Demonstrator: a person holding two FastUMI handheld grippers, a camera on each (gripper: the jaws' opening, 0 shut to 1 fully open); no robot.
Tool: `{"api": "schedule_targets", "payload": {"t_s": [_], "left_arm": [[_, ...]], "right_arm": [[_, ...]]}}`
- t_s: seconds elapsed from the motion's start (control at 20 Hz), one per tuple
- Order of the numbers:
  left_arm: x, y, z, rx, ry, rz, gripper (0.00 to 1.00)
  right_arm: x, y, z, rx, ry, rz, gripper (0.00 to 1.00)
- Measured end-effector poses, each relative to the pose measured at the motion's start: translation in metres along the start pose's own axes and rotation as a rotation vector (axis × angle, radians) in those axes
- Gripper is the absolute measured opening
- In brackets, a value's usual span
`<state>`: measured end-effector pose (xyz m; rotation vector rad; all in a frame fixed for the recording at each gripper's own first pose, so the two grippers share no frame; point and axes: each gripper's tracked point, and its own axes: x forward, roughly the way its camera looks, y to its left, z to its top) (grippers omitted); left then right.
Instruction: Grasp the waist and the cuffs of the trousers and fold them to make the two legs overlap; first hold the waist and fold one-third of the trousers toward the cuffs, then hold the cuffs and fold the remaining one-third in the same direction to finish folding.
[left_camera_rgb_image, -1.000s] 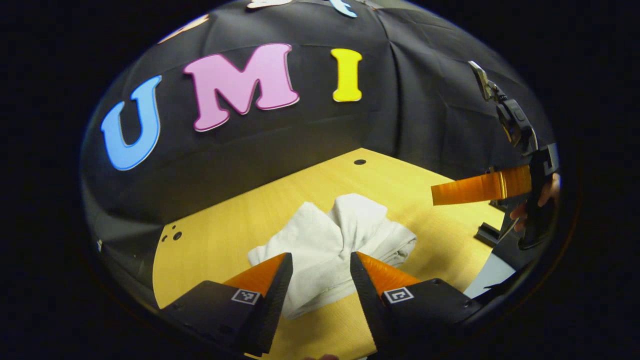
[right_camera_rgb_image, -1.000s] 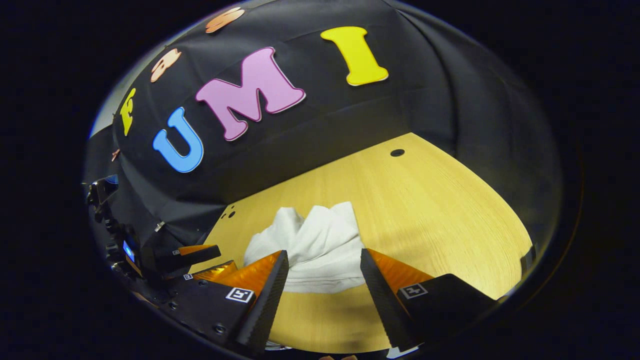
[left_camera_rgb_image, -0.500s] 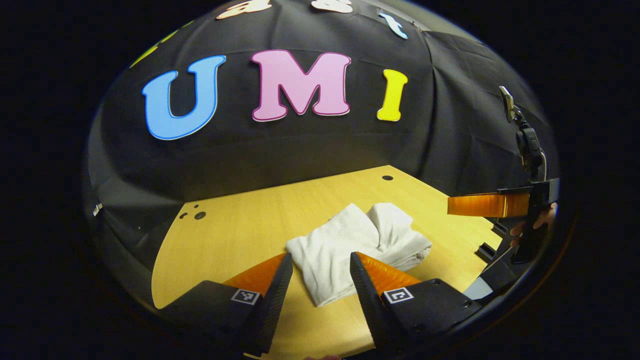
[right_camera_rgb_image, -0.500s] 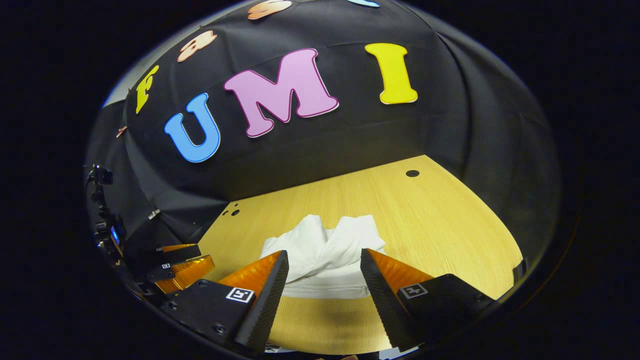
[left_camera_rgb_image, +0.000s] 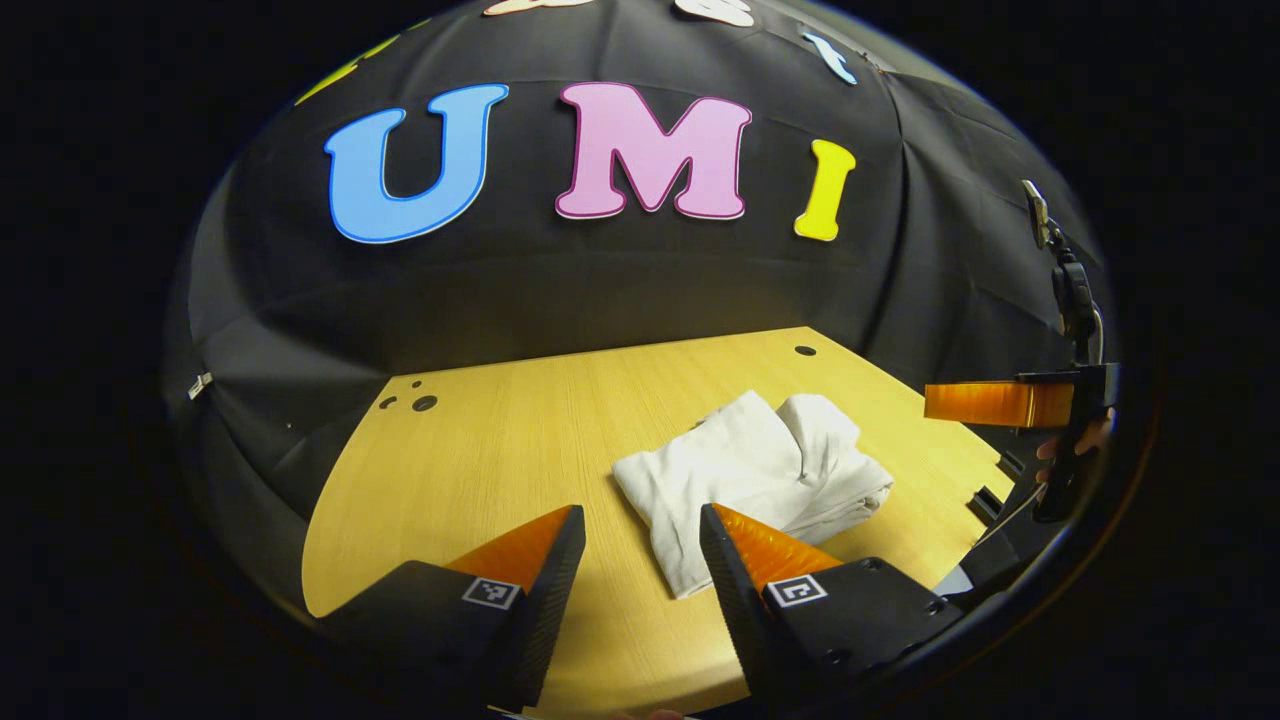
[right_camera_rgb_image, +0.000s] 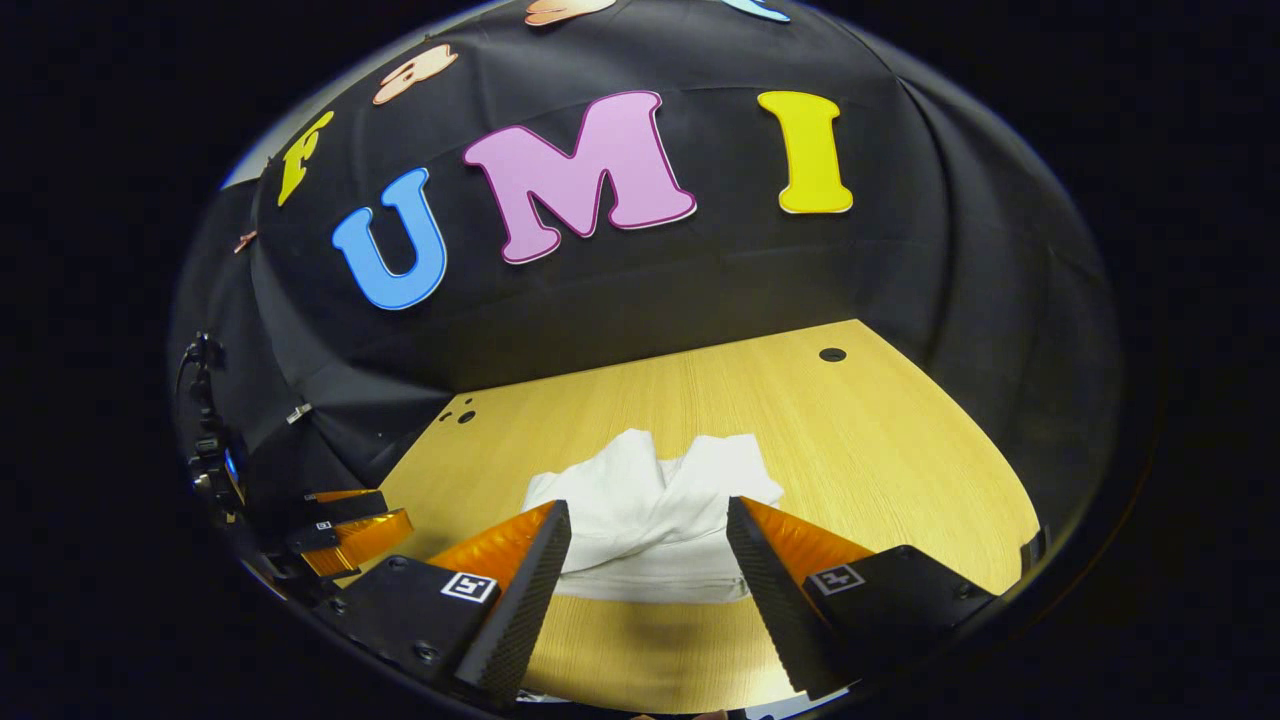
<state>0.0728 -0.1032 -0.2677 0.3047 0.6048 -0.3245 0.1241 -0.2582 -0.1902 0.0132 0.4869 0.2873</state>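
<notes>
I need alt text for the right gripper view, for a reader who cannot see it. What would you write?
A bundle of white cloth trousers lies crumpled on a yellow wooden table, just beyond the open right claw, which holds nothing. The left claw shows at the table's left edge, in front of the black cloth wall.

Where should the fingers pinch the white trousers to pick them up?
Probably the flat near edge of the white trousers, coming low from the table's front side. In the right gripper view that edge lies straight and thin on the wood, between the open right gripper, while the far part is bunched into two humps. The open left gripper could take the near corner beside it.
</notes>
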Motion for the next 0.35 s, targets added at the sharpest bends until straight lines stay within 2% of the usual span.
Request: {"api": "schedule_targets", "payload": {"t_s": [0.35], "left_arm": [[0.0019,-0.0003,-0.0077,0.003,0.026,-0.003,0.75]], "right_arm": [[0.0049,-0.0025,-0.0044,-0.005,0.028,-0.019,0.97]]}}
